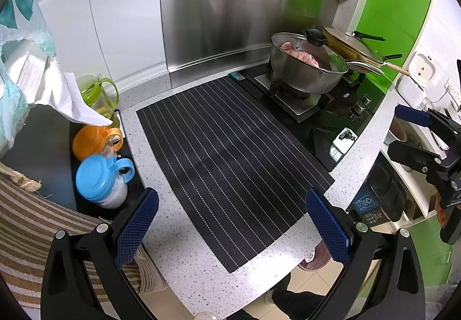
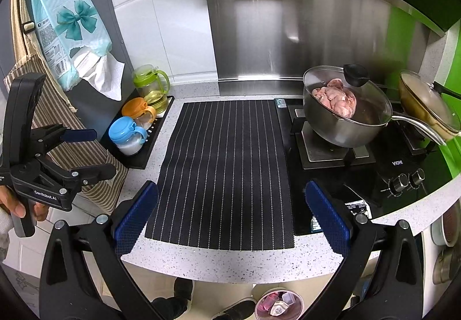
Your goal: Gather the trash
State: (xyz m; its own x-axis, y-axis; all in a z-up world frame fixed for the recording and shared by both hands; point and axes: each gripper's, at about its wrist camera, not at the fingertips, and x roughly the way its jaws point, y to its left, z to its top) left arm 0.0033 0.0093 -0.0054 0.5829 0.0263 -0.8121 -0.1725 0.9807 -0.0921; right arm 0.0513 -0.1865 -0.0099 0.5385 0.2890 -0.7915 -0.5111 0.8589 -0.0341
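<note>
Holding both grippers spread and empty above a speckled kitchen countertop (image 2: 201,262).

We see the left gripper (image 1: 232,229) and the right gripper (image 2: 232,222) each with blue pads wide apart, gripping nothing, over a black striped mat (image 2: 227,173) that lies bare. In the right wrist view, a trash bin (image 2: 279,305) holding discarded wrappers stands on the floor below the counter edge, beside the person's shoes. A lidded steel pot (image 2: 345,115) of raw meat sits on the stove to the right; three condiment jars, including a blue-lidded jar (image 2: 126,135), stand left of the mat.
</note>
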